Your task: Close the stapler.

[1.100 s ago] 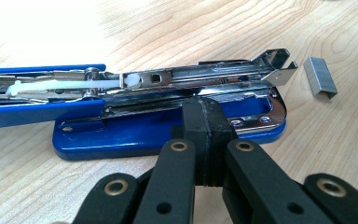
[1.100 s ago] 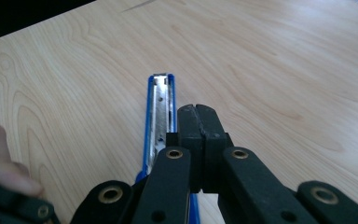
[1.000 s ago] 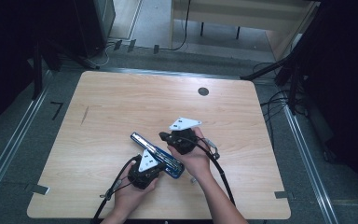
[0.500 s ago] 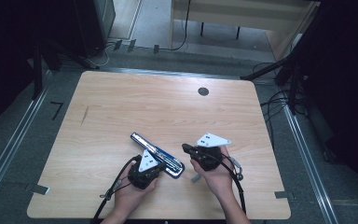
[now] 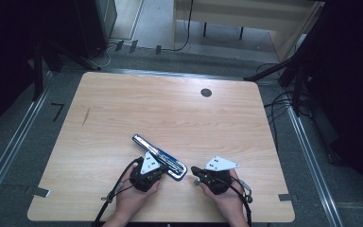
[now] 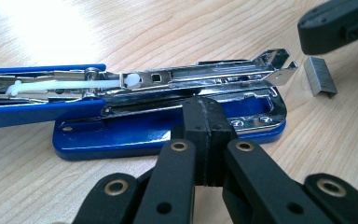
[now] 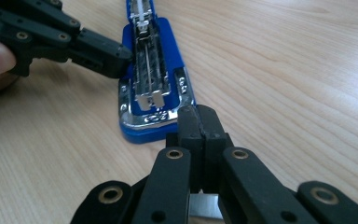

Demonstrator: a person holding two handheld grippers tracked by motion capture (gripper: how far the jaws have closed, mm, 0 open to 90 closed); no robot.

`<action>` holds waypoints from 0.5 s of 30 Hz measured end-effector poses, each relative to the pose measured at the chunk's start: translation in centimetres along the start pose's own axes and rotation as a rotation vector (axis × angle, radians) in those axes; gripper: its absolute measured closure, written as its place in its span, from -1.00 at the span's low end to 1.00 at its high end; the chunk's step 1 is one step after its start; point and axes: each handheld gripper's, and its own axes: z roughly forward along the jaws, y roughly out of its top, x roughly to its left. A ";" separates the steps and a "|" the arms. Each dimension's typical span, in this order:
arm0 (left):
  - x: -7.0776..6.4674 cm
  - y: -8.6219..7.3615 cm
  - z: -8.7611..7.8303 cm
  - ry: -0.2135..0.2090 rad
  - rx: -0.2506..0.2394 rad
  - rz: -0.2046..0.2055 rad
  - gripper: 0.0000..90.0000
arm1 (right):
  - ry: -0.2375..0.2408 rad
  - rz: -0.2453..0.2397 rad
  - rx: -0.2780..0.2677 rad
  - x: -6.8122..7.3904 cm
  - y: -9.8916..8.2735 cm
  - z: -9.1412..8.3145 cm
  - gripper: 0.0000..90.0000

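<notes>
Stapler (image 5: 159, 157): we see it lying opened near the tabletop's (image 5: 170, 109) front edge.
Left hand-held gripper (image 6: 204, 122): clenched empty, against the stapler's base.
Right hand-held gripper (image 7: 199, 122): clenched empty, just beside its end.
Room: wide bare wood behind.

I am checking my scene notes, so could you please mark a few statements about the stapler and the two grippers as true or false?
1. The stapler lies opened, with its metal magazine exposed. True.
2. The stapler is red. False: its base and top arm are blue.
3. The jaws of the left gripper and the right gripper are shut. True.
4. The strip of staples is loaded in the magazine. False: it lies on the table, just off the stapler's front end.
5. The stapler sits at the far edge of the table. False: it lies near the person's side, close to both grippers.
</notes>
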 end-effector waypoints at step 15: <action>0.0 0.0 0.0 -0.006 0.000 -0.007 1.00 | 0.013 -0.027 0.040 1.4 -1.3 0.5 1.00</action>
